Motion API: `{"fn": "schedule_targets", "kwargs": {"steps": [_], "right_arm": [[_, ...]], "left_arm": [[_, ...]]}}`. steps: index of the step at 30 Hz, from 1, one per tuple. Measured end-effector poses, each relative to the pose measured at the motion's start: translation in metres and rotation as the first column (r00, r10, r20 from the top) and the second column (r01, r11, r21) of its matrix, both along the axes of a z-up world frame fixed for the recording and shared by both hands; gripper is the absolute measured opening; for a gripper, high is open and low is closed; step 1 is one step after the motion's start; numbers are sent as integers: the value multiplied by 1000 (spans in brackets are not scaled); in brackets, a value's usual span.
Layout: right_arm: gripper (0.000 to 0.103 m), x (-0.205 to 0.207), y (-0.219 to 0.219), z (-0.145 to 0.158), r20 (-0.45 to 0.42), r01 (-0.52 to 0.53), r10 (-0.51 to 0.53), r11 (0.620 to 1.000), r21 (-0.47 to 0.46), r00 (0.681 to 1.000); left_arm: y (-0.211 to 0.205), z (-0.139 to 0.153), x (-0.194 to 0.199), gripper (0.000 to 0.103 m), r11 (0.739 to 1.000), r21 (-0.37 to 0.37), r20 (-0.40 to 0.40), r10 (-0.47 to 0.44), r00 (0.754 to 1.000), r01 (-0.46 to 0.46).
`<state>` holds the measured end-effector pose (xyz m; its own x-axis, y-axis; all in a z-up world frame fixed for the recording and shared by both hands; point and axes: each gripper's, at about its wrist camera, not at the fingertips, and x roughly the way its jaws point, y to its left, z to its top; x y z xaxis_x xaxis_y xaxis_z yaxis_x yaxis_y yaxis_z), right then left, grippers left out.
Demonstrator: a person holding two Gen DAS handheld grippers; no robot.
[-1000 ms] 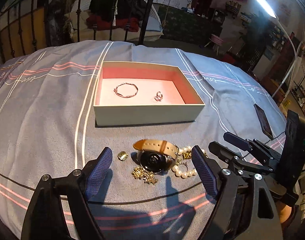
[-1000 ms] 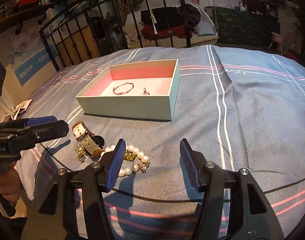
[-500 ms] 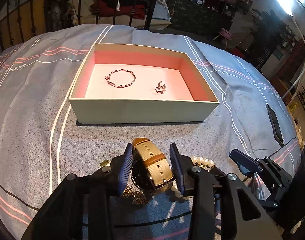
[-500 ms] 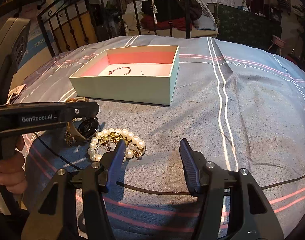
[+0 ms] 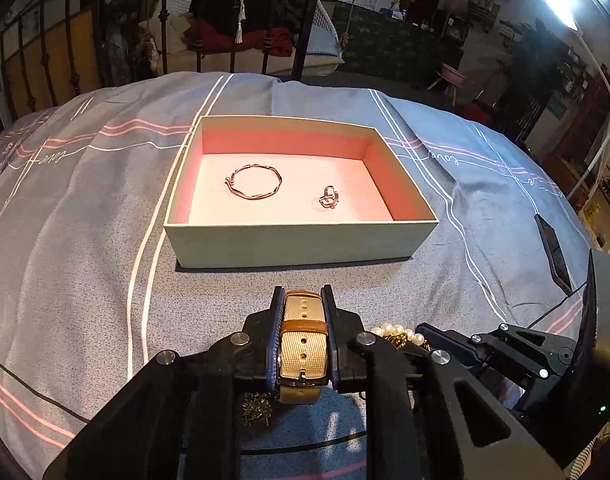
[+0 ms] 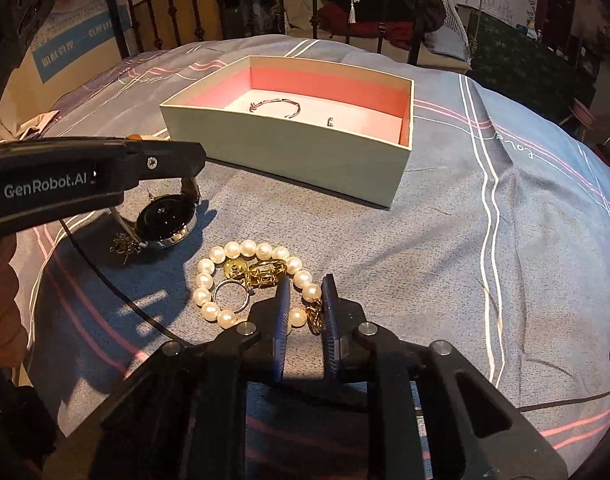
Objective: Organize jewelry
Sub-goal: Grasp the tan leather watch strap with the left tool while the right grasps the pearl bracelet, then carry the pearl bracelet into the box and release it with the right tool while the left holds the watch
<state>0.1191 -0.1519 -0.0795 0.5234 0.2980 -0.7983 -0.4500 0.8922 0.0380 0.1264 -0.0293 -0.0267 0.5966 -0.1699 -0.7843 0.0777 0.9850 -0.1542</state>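
1. In the box (image 5: pixel 301 242) on the bed (image 5: pixel 77 240) we already count two pieces: a thin bangle (image 5: pixel 253 187) towards its left and a small ring (image 5: pixel 329 202) towards its right.
2. Our left claw (image 5: pixel 302 292) is clamped on the tan strap of the watch (image 5: pixel 303 340), just in front of the box; its dark face shows in the right view.
3. Our right claw (image 6: pixel 303 284) has just been closing and now has the near edge of the pearl bracelet (image 6: pixel 253 280) between its jaws; whether the pads press on it, we cannot tell.
4. Left on the bed, as we judge it: the watch, the pearls, the gold charm (image 6: pixel 263 275) and loop inside them, and a small gold tangle (image 6: pixel 125 245) beside the watch.
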Motion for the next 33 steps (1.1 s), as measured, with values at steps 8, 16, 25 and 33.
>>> {"fn": "schedule_targets", "kwargs": {"steps": [8, 16, 25, 33], "right_arm": [[10, -15, -9, 22, 92, 0, -3, 999, 35, 996], [10, -25, -4, 57, 191, -35, 25, 998, 48, 981], [10, -21, 0, 78, 227, -38, 23, 998, 60, 974], [10, -21, 5, 92, 261, -47, 27, 996, 71, 965]], "left_arm": [[0, 7, -7, 17, 1000, 12, 26, -7, 1000, 6], [4, 12, -9, 17, 1000, 5, 36, -3, 999, 3], [9, 25, -13, 17, 1000, -10, 62, 0, 998, 1], [10, 36, -13, 17, 1000, -15, 85, -3, 996, 4]]}}
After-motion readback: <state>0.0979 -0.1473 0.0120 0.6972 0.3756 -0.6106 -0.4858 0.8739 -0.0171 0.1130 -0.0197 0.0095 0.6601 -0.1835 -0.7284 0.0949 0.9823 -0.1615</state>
